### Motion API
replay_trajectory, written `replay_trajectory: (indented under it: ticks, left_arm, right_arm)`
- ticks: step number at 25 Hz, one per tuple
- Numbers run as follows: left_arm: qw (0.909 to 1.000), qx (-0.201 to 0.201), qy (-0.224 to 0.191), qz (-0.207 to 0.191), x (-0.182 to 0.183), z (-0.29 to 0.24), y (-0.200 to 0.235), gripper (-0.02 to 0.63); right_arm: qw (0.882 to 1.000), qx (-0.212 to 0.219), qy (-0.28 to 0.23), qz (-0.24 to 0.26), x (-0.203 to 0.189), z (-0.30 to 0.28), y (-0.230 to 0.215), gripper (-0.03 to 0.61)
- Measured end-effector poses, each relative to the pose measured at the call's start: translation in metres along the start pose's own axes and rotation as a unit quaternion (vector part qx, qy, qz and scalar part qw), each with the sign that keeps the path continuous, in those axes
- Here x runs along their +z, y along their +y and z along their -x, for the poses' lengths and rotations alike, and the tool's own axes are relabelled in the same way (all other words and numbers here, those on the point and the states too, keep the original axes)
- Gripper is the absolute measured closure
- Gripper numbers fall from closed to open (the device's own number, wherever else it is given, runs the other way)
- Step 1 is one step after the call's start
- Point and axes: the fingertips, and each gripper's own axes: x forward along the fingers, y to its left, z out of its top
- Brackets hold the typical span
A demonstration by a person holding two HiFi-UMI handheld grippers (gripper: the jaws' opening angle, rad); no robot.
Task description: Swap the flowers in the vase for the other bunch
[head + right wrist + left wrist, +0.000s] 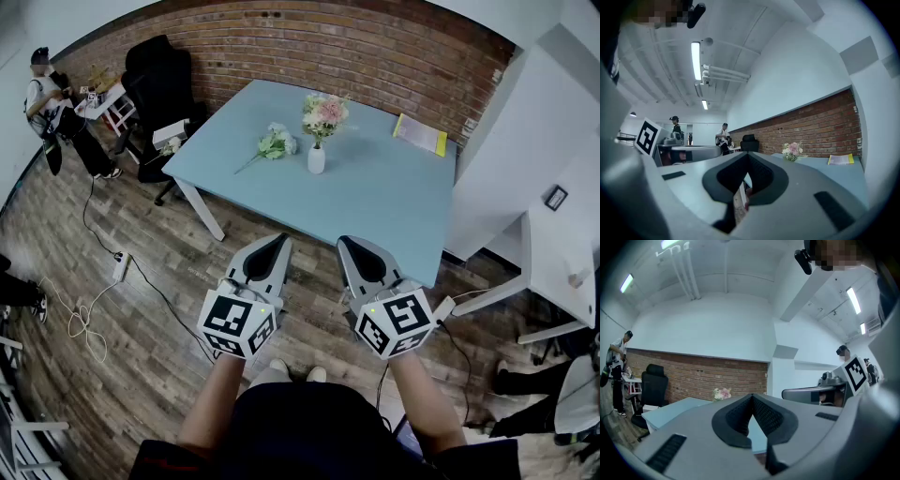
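Observation:
A small white vase (317, 158) stands near the far middle of the light blue table (375, 202) and holds a pink and white bunch of flowers (324, 114). To its left a second bunch, white and green (274, 144), lies flat on the tabletop. Both grippers hang level in front of the table's near edge, well short of the flowers. My left gripper (279, 240) is shut and empty, and so is my right gripper (345, 243). The pink bunch also shows far off in the left gripper view (722, 393) and the right gripper view (792, 151).
A yellow booklet (419, 134) lies at the table's far right corner. A black office chair (161, 89) stands beyond the left end, and a person (58, 114) is by the brick wall. Cables and a power strip (120, 268) trail over the wooden floor at left. White furniture (562, 253) stands right.

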Motion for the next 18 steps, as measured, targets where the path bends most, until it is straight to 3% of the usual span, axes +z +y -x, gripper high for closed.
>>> replay_trajectory:
  ticks: [9,18]
  left_arm:
    - [0.9999,0.013,0.008,0.003,-0.006,-0.005,-0.012,0.611]
    - [0.9995,0.031,0.011,0.002,-0.008,-0.007,0.002,0.611]
  right_arm:
    - [1.000,0.009,0.005,-0.025,-0.006,0.005,-0.018,0.566]
    - [0.999,0.021,0.006,-0.025,-0.008,-0.011,-0.021,0.566]
